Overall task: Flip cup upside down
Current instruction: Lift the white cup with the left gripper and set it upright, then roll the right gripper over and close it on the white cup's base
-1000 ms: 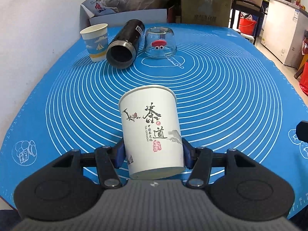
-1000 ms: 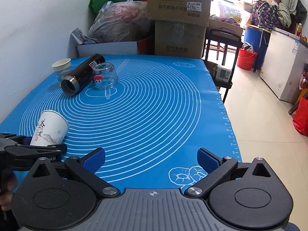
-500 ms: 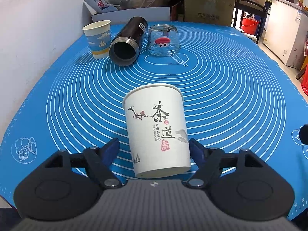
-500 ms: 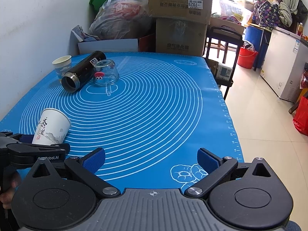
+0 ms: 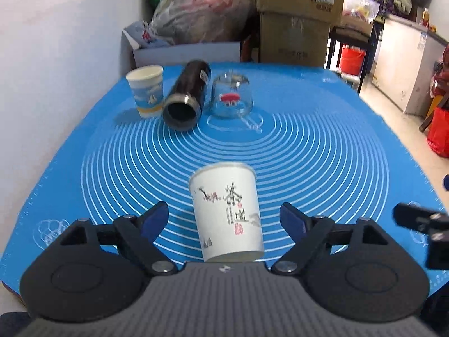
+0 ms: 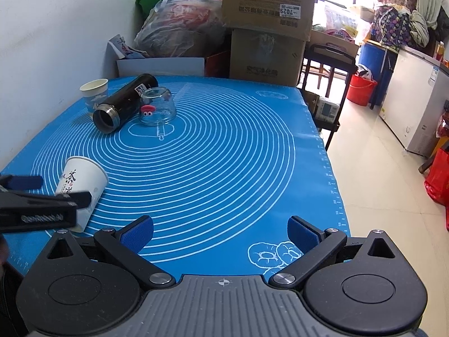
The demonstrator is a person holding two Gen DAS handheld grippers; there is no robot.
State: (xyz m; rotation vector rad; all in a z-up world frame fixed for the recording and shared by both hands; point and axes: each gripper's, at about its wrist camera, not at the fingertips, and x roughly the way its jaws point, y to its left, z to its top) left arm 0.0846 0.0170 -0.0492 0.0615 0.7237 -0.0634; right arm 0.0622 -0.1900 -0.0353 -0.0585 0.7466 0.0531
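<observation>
A white paper cup with Chinese writing (image 5: 227, 210) stands on the blue mat (image 5: 322, 151) with its wide end down and its narrow base up, a little tilted. It also shows in the right wrist view (image 6: 80, 181). My left gripper (image 5: 224, 219) is open, its blue pads on either side of the cup and clear of it. My right gripper (image 6: 220, 231) is open and empty over the mat's near right part.
At the far left stand a small upright paper cup (image 5: 146, 94), a black flask lying on its side (image 5: 188, 95) and an upturned glass cup (image 5: 231, 95). Cardboard boxes (image 6: 266, 25) and bags stand behind the table. The table's right edge drops to the floor.
My left gripper opened and let go of the cup, then drew back a little. The cup stays on the mat. The right gripper barely moved.
</observation>
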